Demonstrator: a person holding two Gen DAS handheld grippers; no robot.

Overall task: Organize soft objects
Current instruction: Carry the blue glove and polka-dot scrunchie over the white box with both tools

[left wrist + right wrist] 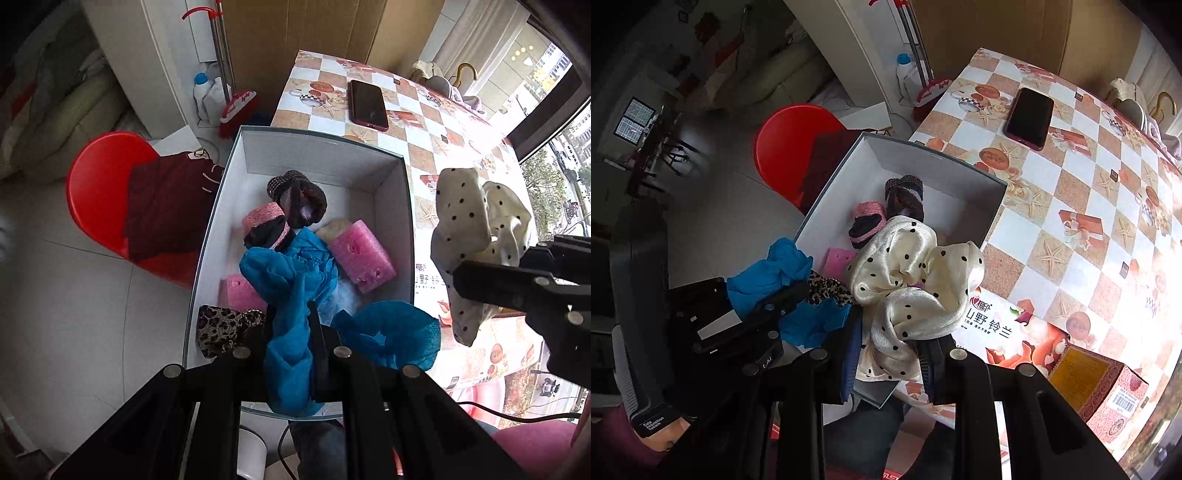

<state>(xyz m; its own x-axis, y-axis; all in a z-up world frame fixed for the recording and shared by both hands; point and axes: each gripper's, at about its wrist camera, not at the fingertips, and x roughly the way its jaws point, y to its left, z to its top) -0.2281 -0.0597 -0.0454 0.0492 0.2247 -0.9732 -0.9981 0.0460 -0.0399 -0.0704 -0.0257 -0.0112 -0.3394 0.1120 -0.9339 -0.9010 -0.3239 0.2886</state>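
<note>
Tabletop (461, 122) under a checkered, starfish-printed oilcloth carries everything, and a white cardboard box (321, 155) sits at its left edge, above a red plastic stool (96, 184) on the pale tiled floor. A dark phone (368, 103) lies toward the far edge, just beyond the box's far wall. A red broom (236, 107) and a white bottle with a blue cap stand by the far wall of the room, and a window glares bright on the right.

Inside the box lie pink foam rollers (360, 256), a dark knitted band (297, 203) and a leopard-print scrunchie (221, 328) at the near left corner.

Left gripper (291, 354) is clamped tight on a blue mesh cloth (288, 288), which drapes from its fingers down over the box's near end. Right gripper (890, 354) is closed on a cream polka-dot scrunchie (912, 280), held above the box's near right corner.

Both pieces look very light and limp. The satin scrunchie seems slippery, so a pinch through its gathered centre or a thick fold should hold better than its loose frill. The mesh is floppy and may snag on the box rim or trail outside, so a bunched grip near its middle would keep it compact. Neither seems fragile.
</note>
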